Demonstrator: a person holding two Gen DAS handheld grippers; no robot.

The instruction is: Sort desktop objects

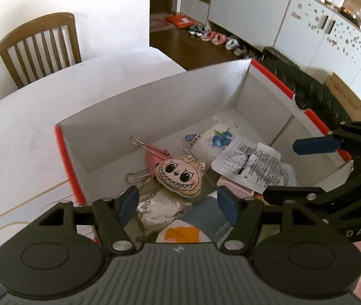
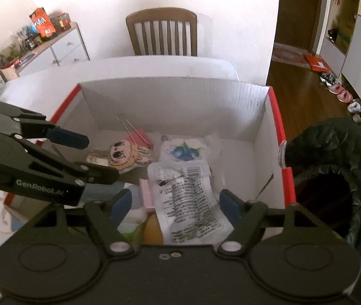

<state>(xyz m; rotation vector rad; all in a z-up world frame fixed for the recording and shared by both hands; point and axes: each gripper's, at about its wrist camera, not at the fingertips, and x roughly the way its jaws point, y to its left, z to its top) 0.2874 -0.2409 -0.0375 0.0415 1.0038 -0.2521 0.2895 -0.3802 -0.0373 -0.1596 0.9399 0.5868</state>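
The sorted objects lie together in the red-edged white cardboard box (image 1: pixel 160 96), which stands on the white worktop (image 1: pixel 23 132) near its right edge. Nearest the box's left wall we see a small cream plush face charm with a toothy grin (image 1: pixel 179 175), resting against a pink binder clip with wire handles (image 1: pixel 152 155). We judge the charm soft and light, best pinched across its padded body; the clip is stiff and slippery at the wires, so its pink body is the better hold. Toward the box's right wall lie a white blueberry-printed sachet (image 2: pixel 186 152) and a crinkled white foil pouch with black printed text (image 2: pixel 185 198). We judge both light, limp and slick, to be taken by a sealed edge.

The left gripper (image 1: pixel 178 208) hovers over the near end of the box, fingers spread with nothing between them. The right gripper (image 2: pixel 178 206) hangs over the text pouch, its fingers likewise spread and not pressing it. A brown slatted wooden chair (image 2: pixel 161 33) stands beyond the worktop's far edge.
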